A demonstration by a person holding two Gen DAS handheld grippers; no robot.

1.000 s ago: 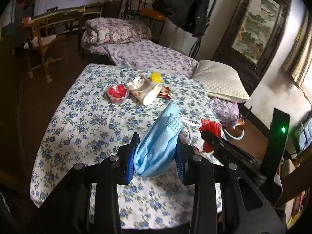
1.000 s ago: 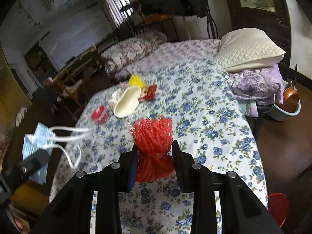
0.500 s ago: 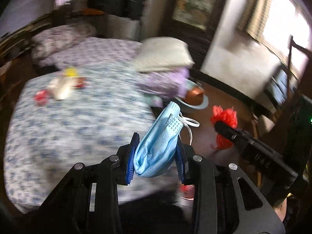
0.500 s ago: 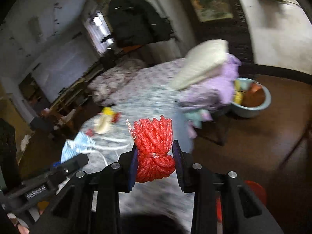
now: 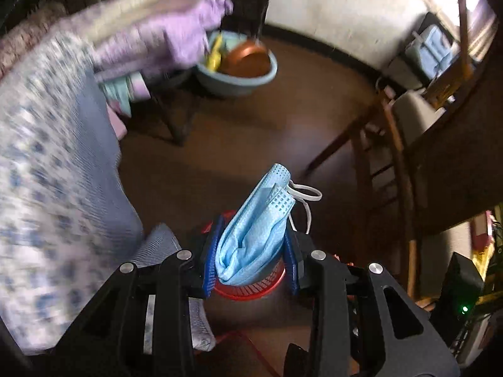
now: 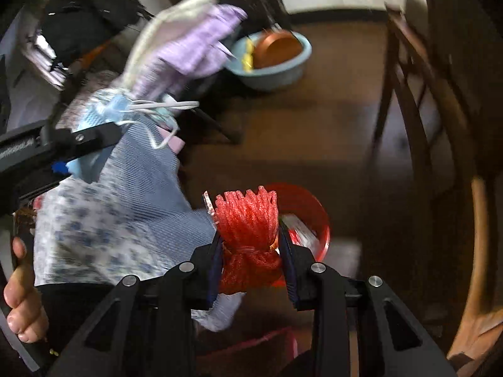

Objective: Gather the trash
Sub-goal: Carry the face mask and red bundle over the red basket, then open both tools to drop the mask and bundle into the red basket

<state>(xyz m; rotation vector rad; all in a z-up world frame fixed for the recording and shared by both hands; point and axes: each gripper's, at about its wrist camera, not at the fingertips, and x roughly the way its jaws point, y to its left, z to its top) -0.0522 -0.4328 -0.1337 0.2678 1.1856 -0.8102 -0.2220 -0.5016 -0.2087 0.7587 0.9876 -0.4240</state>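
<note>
My left gripper (image 5: pixel 251 251) is shut on a crumpled blue face mask (image 5: pixel 254 232) with white ear loops. It hangs above a red plastic bin (image 5: pixel 248 289) on the floor. My right gripper (image 6: pixel 250 248) is shut on a red foam net bundle (image 6: pixel 246 226), held just above the same red bin (image 6: pixel 308 210), which holds some trash. The left gripper with the mask also shows in the right wrist view (image 6: pixel 103 116) at the left.
The bed with its blue-flowered sheet (image 5: pixel 47 188) fills the left. A pale blue basin (image 5: pixel 235 75) with a copper pan stands on the dark floor beyond. Wooden chairs (image 5: pixel 393 157) stand at the right. A pillow on purple bedding (image 6: pixel 188 40) overhangs the bed's corner.
Both grippers have swung right and down, away from the bed top and over the floor. The red bin has come into view right beneath them. Both still hold their items.
</note>
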